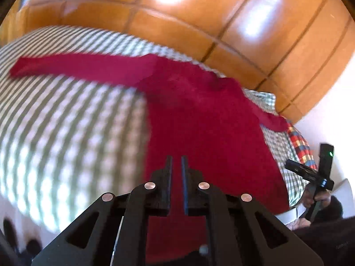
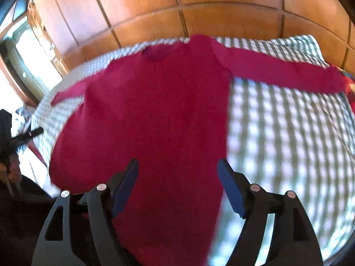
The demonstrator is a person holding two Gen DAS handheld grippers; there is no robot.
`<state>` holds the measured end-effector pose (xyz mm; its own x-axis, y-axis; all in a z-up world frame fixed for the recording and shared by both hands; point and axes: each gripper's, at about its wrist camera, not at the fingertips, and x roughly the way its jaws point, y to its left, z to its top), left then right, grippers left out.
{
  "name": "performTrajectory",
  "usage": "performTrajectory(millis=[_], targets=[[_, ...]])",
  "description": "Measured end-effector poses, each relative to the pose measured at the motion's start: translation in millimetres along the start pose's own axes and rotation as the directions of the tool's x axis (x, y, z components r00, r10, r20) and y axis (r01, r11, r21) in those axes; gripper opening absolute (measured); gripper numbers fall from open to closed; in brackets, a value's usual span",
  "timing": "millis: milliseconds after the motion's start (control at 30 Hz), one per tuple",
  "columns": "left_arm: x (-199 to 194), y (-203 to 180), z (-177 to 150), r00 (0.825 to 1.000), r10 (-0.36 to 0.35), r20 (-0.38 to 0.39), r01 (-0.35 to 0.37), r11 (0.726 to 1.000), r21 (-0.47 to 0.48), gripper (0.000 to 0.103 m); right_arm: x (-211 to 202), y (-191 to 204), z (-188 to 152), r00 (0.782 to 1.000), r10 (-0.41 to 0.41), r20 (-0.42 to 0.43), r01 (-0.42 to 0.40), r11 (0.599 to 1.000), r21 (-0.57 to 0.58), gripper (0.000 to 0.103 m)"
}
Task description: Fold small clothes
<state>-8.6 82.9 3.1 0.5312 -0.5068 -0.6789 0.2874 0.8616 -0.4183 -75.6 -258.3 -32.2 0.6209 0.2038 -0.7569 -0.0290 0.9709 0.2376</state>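
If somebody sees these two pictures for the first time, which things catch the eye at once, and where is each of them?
A red top lies spread in the middle of a checked cloth, with one long sleeve stretched out to the side. Behind it stands a shiny brown panelled wall. Low in each view is a black claw: the left claw nearly shut, the right claw wide open over the top's lower edge.

One red long-sleeved garment [image 2: 155, 115], one checked bedcover [image 2: 277, 122], two grippers: left [image 1: 176, 161], right [image 2: 177, 173].
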Motion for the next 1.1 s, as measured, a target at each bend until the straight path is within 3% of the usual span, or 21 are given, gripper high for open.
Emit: performTrajectory(millis=[100, 200, 267, 333, 433, 567, 800, 933, 1033, 1100], targets=[[33, -19, 21, 1.000, 0.017, -0.002, -0.017, 0.998, 0.061, 0.005, 31, 15, 22, 1.000, 0.004, 0.014, -0.005, 1.000, 0.030, 0.073], [65, -23, 27, 0.994, 0.102, -0.028, -0.099, 0.990, 0.097, 0.005, 57, 21, 31, 1.000, -0.005, 0.022, 0.004, 0.999, 0.051, 0.073], [84, -14, 22, 0.979, 0.192, -0.068, -0.186, 0.978, 0.093, 0.005, 71, 17, 34, 0.999, -0.034, 0.032, 0.032, 0.998, 0.058, 0.073], [93, 5, 10, 0.968, 0.228, -0.104, -0.221, 0.973, 0.071, 0.000, 81, 8, 31, 0.998, -0.054, 0.017, 0.053, 0.995, 0.081, 0.072], [84, 28, -6, 0.982, 0.168, -0.082, -0.170, 0.985, -0.007, 0.000, 90, -5, 17, 0.995, -0.101, 0.025, 0.100, 0.993, 0.065, 0.066], [72, 40, -13, 0.990, 0.129, -0.065, -0.133, 0.988, -0.075, 0.000, 87, -11, 1, 0.992, -0.083, 0.097, 0.081, 0.996, 0.030, 0.065], [55, 31, -21, 0.989, 0.139, -0.054, -0.145, 0.984, -0.108, 0.000, 91, -9, 0, 0.988, -0.109, 0.112, 0.109, 0.994, 0.009, 0.066], [41, 14, -24, 0.982, 0.187, -0.018, -0.188, 0.980, -0.072, 0.000, 87, 7, 8, 0.981, -0.184, 0.062, 0.185, 0.983, -0.014, 0.066], [40, 1, -20, 0.978, 0.208, -0.005, -0.208, 0.978, -0.029, 0.000, 64, 16, 22, 0.986, -0.089, 0.138, 0.083, 0.995, 0.050, 0.070], [45, -6, -17, 0.975, 0.222, -0.008, -0.222, 0.975, 0.009, 0.000, 62, 27, 32, 0.984, -0.090, 0.157, 0.088, 0.996, 0.020, 0.070]])
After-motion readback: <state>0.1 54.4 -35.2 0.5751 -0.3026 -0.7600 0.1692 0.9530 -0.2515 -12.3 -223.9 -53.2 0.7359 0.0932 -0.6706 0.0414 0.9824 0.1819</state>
